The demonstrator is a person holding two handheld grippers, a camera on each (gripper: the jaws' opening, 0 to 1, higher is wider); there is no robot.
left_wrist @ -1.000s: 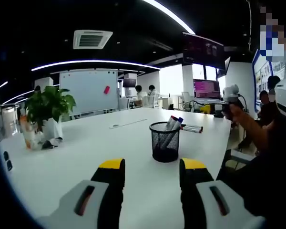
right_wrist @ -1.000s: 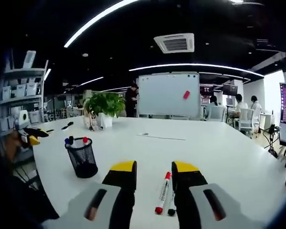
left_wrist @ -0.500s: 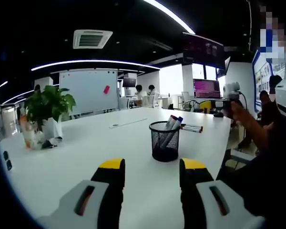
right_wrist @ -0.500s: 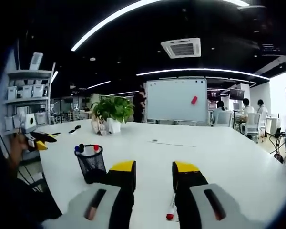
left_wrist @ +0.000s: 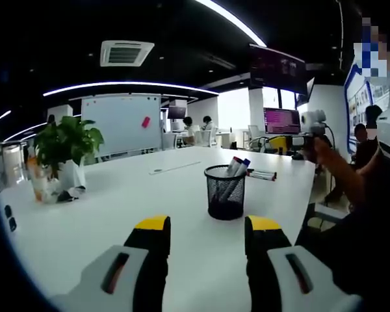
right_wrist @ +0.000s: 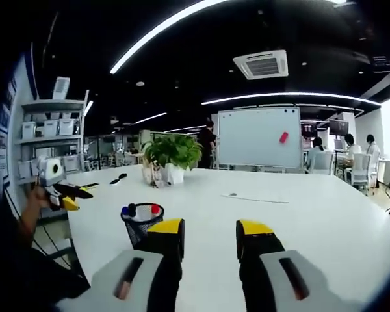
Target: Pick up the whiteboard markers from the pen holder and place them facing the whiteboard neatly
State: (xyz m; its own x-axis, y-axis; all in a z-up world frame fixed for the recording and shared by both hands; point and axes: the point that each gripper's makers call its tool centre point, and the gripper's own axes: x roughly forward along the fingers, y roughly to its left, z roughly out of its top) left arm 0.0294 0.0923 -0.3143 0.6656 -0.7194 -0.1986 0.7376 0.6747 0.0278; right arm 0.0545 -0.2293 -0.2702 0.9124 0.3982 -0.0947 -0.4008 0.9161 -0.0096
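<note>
Room: dim open office with a dark ceiling, curved light strips and a large white table (left_wrist: 117, 195); seated people in the background.
Landmark: black wire-mesh pen holder (left_wrist: 225, 192), upright on the table, ahead of the left gripper's jaws in the left gripper view; in the right gripper view it stands just left of the right gripper's left jaw, partly hidden by it (right_wrist: 140, 221).
Markers in holder: whiteboard markers (left_wrist: 236, 166) lean out of the cup's rim; blue, black and red caps show in the right gripper view (right_wrist: 140, 210).
Markers laid out: more markers lying flat on the table (left_wrist: 262, 175), just beyond and to the right of the holder.
Whiteboard: white freestanding whiteboard (left_wrist: 121, 123) with a small pink-red item stuck on it, well beyond the holder, past the table's far edge.
Plant: leafy green plant in a white pot (left_wrist: 65, 156), far left of the holder.
Left gripper (left_wrist: 207, 229): yellow-tipped jaws apart, nothing between them (short of the holder).
Right gripper (right_wrist: 209, 231): yellow-tipped jaws parted, empty, above the table.
</note>
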